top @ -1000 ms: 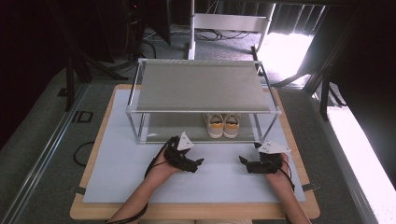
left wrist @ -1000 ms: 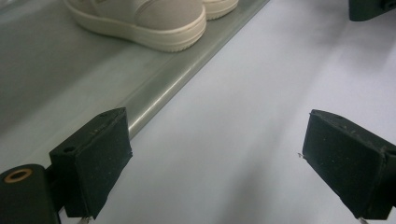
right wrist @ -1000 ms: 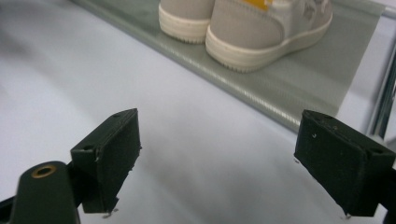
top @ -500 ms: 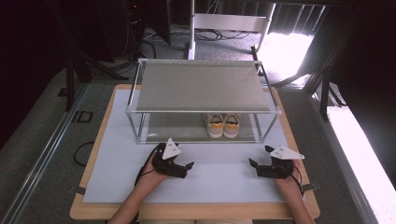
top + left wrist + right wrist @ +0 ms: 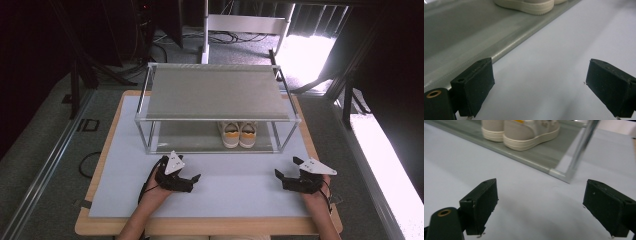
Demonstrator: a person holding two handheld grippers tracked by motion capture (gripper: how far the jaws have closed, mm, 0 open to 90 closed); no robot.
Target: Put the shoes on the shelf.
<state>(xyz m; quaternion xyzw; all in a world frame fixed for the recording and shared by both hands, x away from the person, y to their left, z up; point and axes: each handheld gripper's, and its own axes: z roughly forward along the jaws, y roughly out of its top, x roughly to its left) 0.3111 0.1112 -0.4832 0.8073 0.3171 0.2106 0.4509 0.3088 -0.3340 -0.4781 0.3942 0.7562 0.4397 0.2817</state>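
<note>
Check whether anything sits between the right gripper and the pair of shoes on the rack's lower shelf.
Nothing visible does. The right gripper is open over bare mat, and the shoes sit on the lower shelf at the rack's open front. The rack's front right post stands just right of that path.

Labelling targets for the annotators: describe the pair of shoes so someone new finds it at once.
Find the two-tier metal rack at the far half of the white mat. On its lower shelf, right of centre, stands the pair of shoes, cream, side by side, heels toward the person. Orange patches on the heels mark them, and they are the rack's only load.
</note>
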